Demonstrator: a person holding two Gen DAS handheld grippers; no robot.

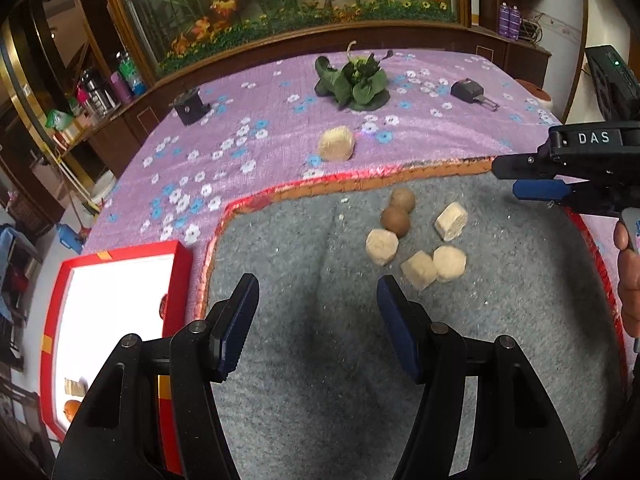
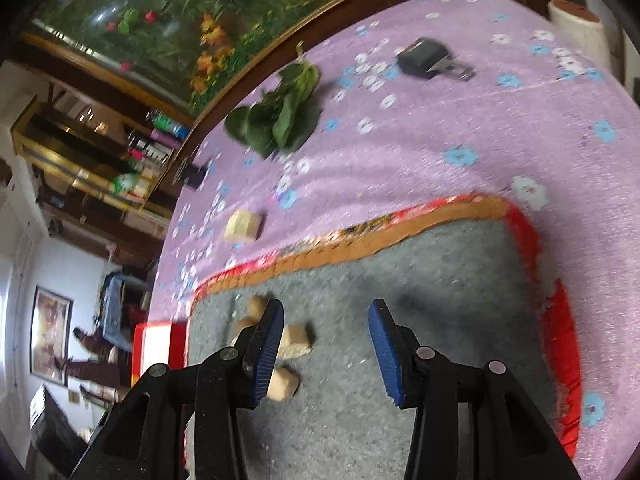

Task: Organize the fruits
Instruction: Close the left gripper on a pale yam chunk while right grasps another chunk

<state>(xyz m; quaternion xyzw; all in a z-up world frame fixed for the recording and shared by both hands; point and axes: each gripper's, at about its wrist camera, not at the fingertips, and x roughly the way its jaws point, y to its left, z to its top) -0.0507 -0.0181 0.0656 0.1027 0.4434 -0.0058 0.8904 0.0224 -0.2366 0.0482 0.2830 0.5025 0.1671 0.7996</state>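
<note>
Left gripper [image 1: 318, 320]: hovering over the grey mat [image 1: 320, 360], fingers spread wide, gripping nothing.
Right gripper [image 2: 325, 354]: also spread and holding nothing; its view is tilting and blurring. From the left wrist it is showing at the right edge [image 1: 536, 189].
Fruit cluster: four pale chunks [image 1: 382, 246] and two brown round fruits [image 1: 396, 221] are sitting together on the mat, some touching, ahead and right of the left gripper.
Stray chunk [image 1: 336, 143]: lying alone on the purple floral cloth [image 1: 440, 140], beyond the mat's orange edge.
Red tray [image 1: 180, 280]: sitting left of the mat; a pale piece [image 1: 75, 386] and an orange fruit [image 1: 72, 409] are lying in its near corner.
Leafy greens [image 1: 354, 82]: lying far back on the cloth.
</note>
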